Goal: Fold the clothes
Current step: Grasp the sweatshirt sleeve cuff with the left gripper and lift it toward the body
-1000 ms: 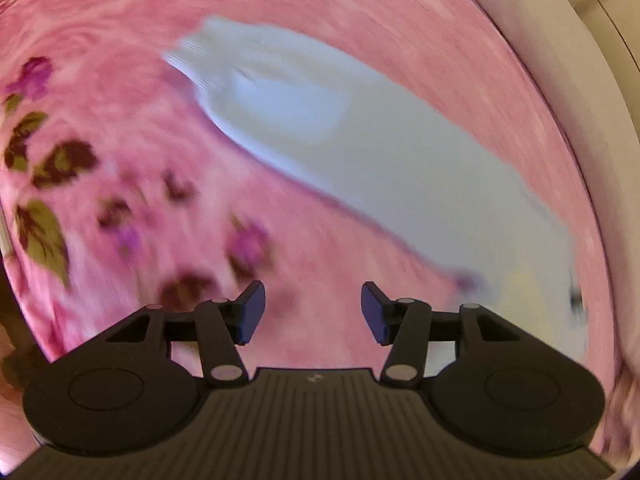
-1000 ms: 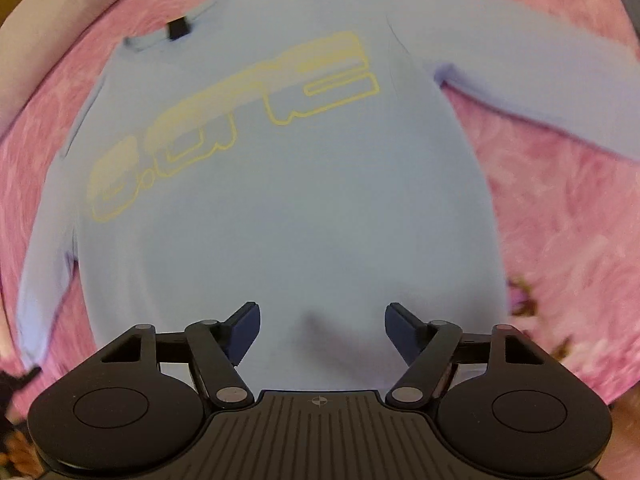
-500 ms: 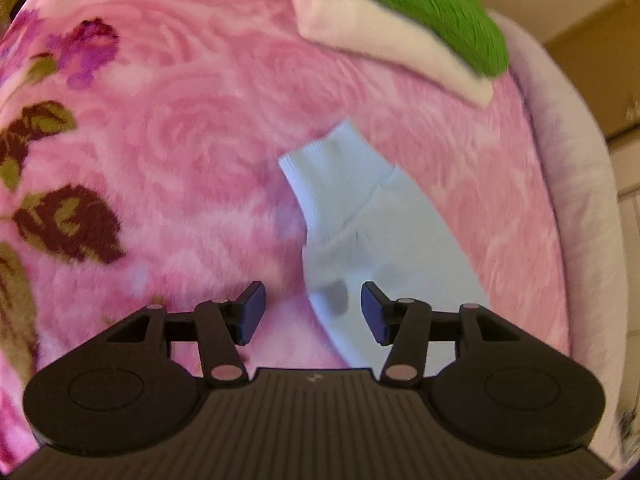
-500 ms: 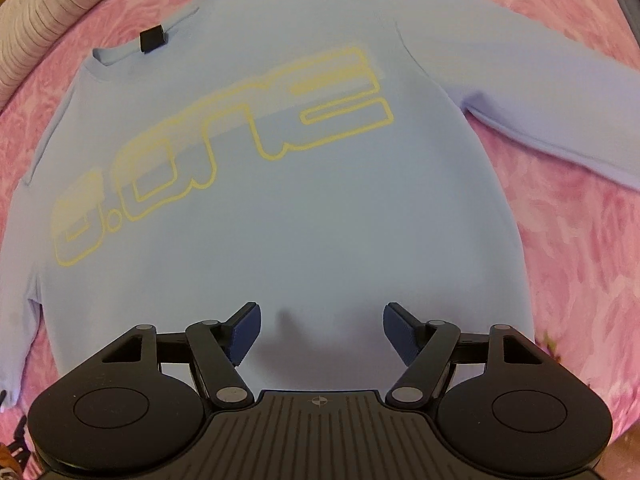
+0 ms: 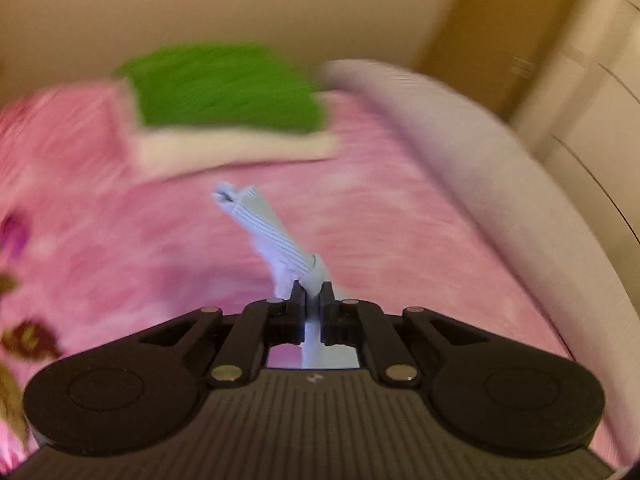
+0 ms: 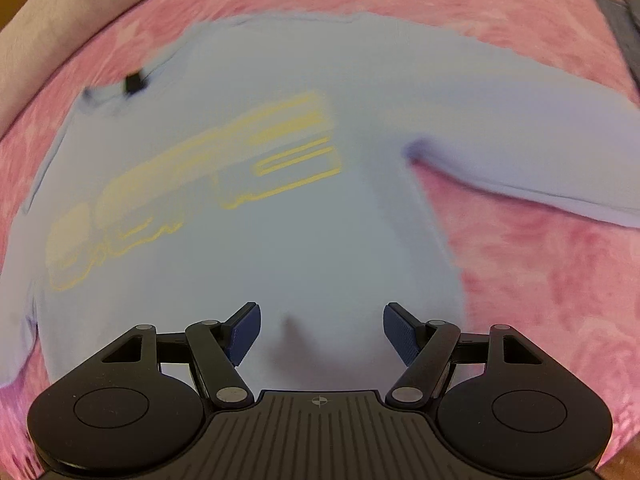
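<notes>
Blue cuff (image 5: 272, 236) between hiding fingers (image 5: 297, 312).

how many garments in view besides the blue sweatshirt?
2: a green one stacked on a cream one, at the far end of the pink blanket. Blurred; more may be hidden.

Left gripper (image 5: 311, 300) now clamping cuff (image 5: 276, 240)

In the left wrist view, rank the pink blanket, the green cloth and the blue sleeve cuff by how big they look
1. pink blanket
2. green cloth
3. blue sleeve cuff, though it sits nearest the camera, clamped in the left gripper
</notes>
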Demonstrator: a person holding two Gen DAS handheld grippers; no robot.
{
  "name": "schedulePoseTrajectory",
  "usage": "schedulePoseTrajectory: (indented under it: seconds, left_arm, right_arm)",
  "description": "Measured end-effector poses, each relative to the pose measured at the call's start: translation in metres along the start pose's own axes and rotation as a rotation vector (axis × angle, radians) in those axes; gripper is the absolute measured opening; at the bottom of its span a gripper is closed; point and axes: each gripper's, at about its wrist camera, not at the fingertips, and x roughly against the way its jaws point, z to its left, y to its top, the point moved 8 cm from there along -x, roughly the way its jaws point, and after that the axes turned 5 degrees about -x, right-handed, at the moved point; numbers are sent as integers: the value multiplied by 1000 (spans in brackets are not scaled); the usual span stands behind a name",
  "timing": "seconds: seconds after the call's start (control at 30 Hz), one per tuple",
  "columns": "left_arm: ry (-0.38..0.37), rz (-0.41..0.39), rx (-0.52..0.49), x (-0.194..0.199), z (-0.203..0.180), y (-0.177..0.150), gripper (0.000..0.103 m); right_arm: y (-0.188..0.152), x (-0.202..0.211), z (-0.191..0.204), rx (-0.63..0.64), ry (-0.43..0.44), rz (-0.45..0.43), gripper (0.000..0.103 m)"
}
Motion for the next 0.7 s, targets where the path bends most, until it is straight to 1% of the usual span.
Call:
schedulePoseTrajectory:
  seconds: [0.03, 0.07, 0.13, 0.17, 0.2, 0.23, 0.27, 0.3, 0.37, 0.4, 0.43, 0.5, 0.53, 0.6, 0.67, 0.7]
  left_arm:
    - [-45, -8, -58, 8, -25, -2, 2]
    - [-109, -3, -114, 17, -54, -9, 2]
    - [-267, 23, -225, 33, -118, -34, 2]
    - [-355, 56, -274, 40, -148, -51, 2]
    - [-441, 105, -317, 45, -175, -70, 3]
    - [-518, 169, -351, 47, -199, -92, 6]
    - [-585, 252, -382, 48, -222, -119, 13]
    - [-620, 328, -405, 48, -239, -144, 15]
    - [-628, 448, -433, 47, -256, -184, 16]
    - [-620, 491, -445, 46, -257, -198, 16]
    - [-604, 520, -450, 45, -253, -205, 16]
    - [-568, 561, -452, 42, -239, -214, 18]
    - [-550, 573, -450, 40, -232, -215, 18]
    - [-491, 581, -445, 35, -206, -209, 18]
    - [-421, 586, -442, 24, -181, -200, 18]
    - [-389, 586, -435, 19, -170, -194, 18]
  right_arm:
    - [4, 5, -10, -15, -3, -12, 72]
    - [8, 10, -19, -29, -7, -24, 72]
    - [17, 19, -37, -59, -11, -52, 72]
    - [21, 23, -45, -72, -11, -66, 72]
    - [26, 27, -52, -85, -9, -81, 72]
    - [30, 31, -59, -98, -6, -98, 72]
    - [34, 35, -65, -110, -3, -114, 72]
    - [39, 37, -69, -122, 1, -130, 72]
    - [47, 40, -74, -145, 9, -161, 72]
    - [48, 41, -75, -152, 14, -174, 72]
    - [49, 43, -75, -159, 18, -186, 72]
    - [50, 42, -69, -140, 45, -185, 72]
    - [49, 40, -66, -125, 61, -181, 72]
    - [45, 33, -51, -89, 107, -171, 70]
    - [41, 24, -29, -50, 172, -156, 60]
    - [38, 18, -18, -35, 207, -145, 52]
